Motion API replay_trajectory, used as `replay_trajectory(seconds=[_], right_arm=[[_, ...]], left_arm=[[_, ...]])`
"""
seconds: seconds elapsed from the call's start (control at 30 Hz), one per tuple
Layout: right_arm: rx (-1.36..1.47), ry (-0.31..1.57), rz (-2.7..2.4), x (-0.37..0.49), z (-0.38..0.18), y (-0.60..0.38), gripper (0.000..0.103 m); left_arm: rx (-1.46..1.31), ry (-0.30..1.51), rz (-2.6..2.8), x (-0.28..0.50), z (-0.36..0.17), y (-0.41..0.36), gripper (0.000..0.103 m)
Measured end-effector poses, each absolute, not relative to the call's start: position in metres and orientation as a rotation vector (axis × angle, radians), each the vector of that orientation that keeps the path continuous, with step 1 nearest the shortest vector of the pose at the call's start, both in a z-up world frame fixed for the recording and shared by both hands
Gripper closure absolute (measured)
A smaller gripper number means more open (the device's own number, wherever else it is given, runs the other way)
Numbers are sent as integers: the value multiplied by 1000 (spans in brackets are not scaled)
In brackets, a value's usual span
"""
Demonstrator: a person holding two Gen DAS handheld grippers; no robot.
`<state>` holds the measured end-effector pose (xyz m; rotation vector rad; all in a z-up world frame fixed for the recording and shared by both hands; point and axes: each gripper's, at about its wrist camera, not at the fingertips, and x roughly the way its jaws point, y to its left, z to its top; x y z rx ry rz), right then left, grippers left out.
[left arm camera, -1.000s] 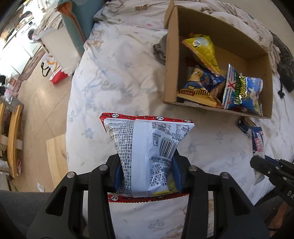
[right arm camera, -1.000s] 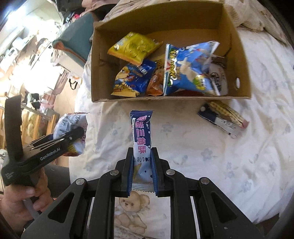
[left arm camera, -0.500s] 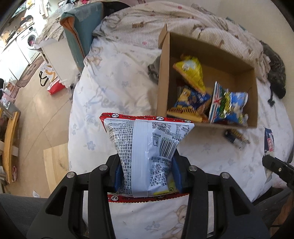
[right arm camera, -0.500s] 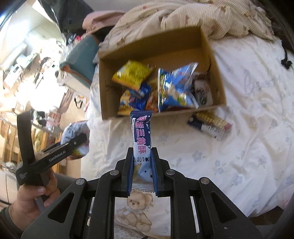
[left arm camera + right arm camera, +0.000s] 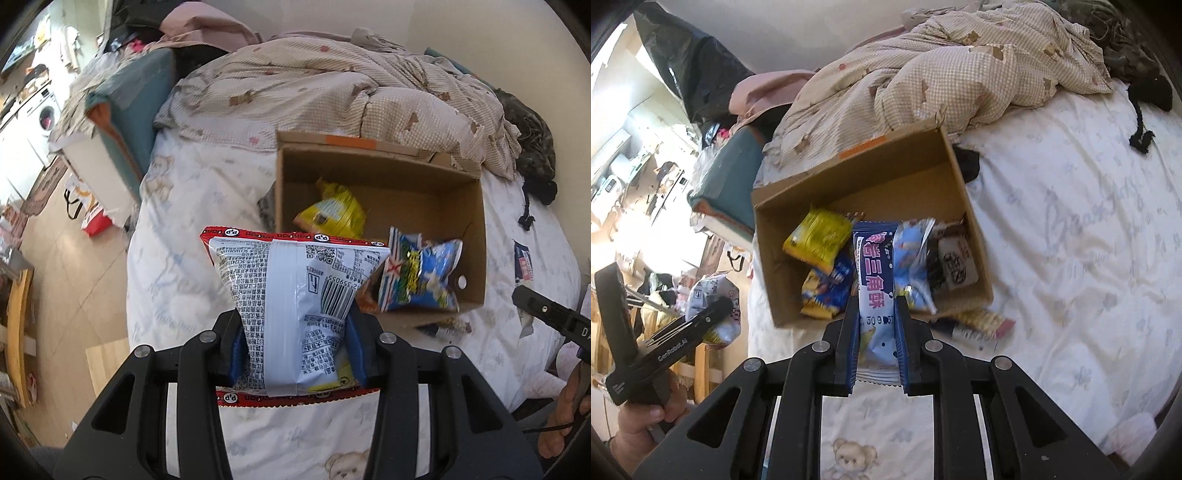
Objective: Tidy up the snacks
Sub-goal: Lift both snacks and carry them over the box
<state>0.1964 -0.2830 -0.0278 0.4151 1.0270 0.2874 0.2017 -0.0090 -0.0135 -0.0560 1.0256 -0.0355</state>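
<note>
above the bed's (image 5: pixel 1071 229) near edge, the left gripper (image 5: pixel 295 343) pinches a white snack bag (image 5: pixel 295 295) and the right gripper (image 5: pixel 875 325) a slim blue packet (image 5: pixel 874 280), both held clear of the bedding, likely bound for the cardboard box (image 5: pixel 971 229).

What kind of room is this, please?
Most likely a bedroom in a home. A cardboard box of snacks sits on a bed with a bear-print sheet, beside a rumpled checked duvet. A washing machine shows beyond the bed.
</note>
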Motion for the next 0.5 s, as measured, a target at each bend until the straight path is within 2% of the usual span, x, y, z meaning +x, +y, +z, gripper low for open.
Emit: replay_trajectory(seconds=[0.5], right_arm=[[416, 1045, 209, 270, -54, -288, 85]], left_arm=[[11, 1038, -109, 280, -28, -74, 63]])
